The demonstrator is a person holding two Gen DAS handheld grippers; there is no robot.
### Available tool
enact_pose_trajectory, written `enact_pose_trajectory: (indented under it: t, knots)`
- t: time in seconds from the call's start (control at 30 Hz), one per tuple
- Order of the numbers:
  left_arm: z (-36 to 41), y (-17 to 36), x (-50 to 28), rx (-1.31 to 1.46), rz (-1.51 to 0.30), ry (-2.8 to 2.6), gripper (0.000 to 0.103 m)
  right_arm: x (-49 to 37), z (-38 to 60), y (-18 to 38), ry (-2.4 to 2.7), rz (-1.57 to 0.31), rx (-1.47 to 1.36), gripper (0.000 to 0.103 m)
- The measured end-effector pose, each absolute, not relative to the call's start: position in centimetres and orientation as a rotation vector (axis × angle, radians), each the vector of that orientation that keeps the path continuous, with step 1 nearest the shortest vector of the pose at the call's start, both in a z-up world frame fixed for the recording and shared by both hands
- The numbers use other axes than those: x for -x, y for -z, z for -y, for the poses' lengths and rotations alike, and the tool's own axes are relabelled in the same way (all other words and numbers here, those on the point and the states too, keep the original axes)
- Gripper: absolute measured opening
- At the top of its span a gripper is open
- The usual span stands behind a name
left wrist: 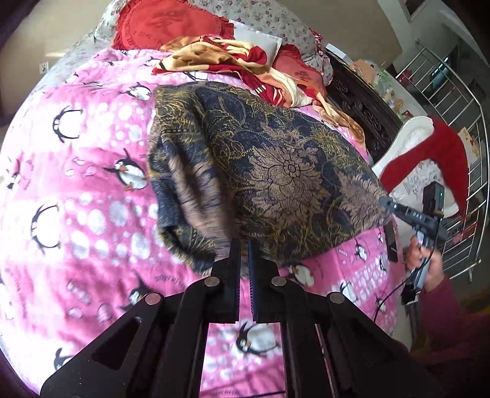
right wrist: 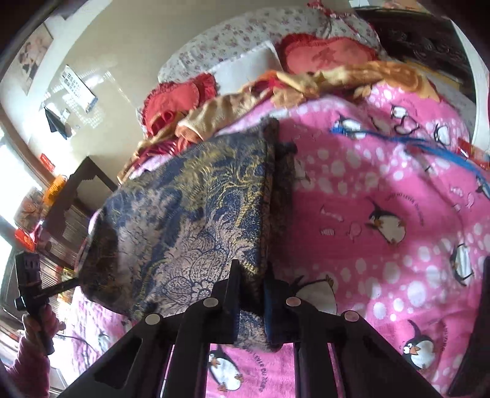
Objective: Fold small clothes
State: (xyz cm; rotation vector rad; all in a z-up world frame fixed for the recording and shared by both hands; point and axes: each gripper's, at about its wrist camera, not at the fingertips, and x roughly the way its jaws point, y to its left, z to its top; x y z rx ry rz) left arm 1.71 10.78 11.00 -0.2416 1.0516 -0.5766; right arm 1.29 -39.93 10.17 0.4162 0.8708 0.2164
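Now the patterned garment (right wrist: 196, 214) stretches lengthwise between both closed grippers.

Bedroom interior. A bed under a pink penguin-print blanket (left wrist: 92, 189) fills both views; red cushions (left wrist: 165, 24) and a floral-print quilt (left wrist: 269, 21) lie at its head. A dark carved wooden bed frame (left wrist: 364, 113) borders one side, with a metal railing (left wrist: 453, 101) beyond. Cream walls (right wrist: 122, 46) carry a hanging calendar (right wrist: 78, 87). Bright daylight enters from a window (right wrist: 12, 171).
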Motion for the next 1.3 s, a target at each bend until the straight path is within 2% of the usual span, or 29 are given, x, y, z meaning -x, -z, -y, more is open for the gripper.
enact_pose_trajectory:
  t: [0.1, 0.3, 0.37, 0.43, 0.5, 0.57, 0.8, 0.93, 1.3]
  knots:
    - [-11.8, -10.0, -0.9, 0.217, -1.066, 0.526, 0.003, -0.8, 39.7, -10.9, -0.215, -0.864, -0.394, 0.011]
    - [-11.9, -7.9, -1.5, 0.256, -1.076, 0.478, 0.004, -1.6, 40.1, -8.0, -0.148, -0.937, -0.425, 0.011]
    - [-11.2, -7.7, -2.1, 0.243, -1.066, 0.476, 0.004, -1.4, 40.3, -8.2, -0.119, -0.944, -0.435, 0.014]
    - [-11.1, -7.3, -2.9, 0.283, -1.064, 0.478, 0.013, -0.9, 40.1, -9.2, -0.112, -0.918, -0.421, 0.015]
    - [-11.2, -6.9, -3.7, 0.372, -1.056, 0.496, 0.027, -0.4, 39.4, -10.3, -0.125, -0.897, -0.378, 0.016]
    - [-11.6, -6.5, -4.3, 0.463, -1.042, 0.513, 0.029, 0.0, 38.4, -11.1, -0.142, -0.89, -0.335, 0.018]
    - [-12.6, -4.9, -5.8, 0.622, -1.05, 0.479, 0.029, 0.6, 34.1, -11.4, -0.271, -0.917, -0.287, 0.019]
    - [-14.6, -4.0, -5.7, 0.806, -1.017, 0.496, 0.029, 0.1, 30.8, -10.8, -0.349, -0.944, -0.263, 0.019]
    - [-10.5, -1.7, -6.5, 0.754, -1.128, 0.684, 0.029, -2.0, 18.7, -10.7, -0.653, -0.963, -0.191, 0.019]
